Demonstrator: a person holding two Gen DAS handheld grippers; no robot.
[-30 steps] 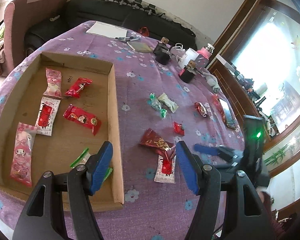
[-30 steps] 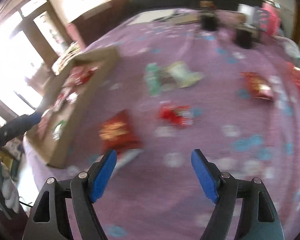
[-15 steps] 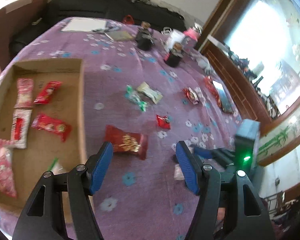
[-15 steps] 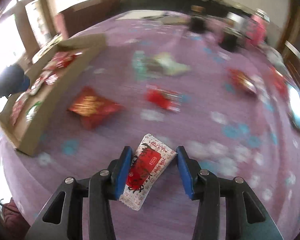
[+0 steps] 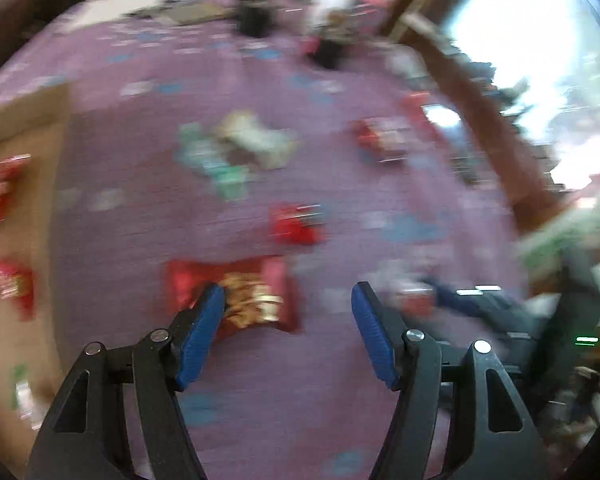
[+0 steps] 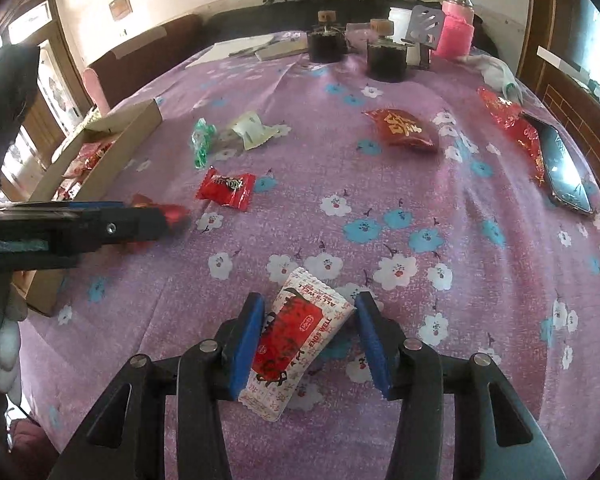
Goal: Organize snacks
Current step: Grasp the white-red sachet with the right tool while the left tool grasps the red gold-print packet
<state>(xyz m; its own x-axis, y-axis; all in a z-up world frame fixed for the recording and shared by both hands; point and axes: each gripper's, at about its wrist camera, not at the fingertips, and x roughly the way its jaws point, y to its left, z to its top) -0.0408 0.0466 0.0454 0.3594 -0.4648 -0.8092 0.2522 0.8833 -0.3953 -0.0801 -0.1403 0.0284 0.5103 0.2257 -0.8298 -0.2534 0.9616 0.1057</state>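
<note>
Packet: white-and-red snack packet lay between my right hand-held gripper fingers, on the purple flowered surface.
Long axis: ran diagonally, near-left to far-right, skewed to the finger line.
Right grip: half closed; left pad touching, right pad just beside; not yet clamped, I judged.
Left grip: left hand-held gripper wide open, empty, over the dark red pouch; view blurred.
Destination: cardboard box lay far left.
</note>
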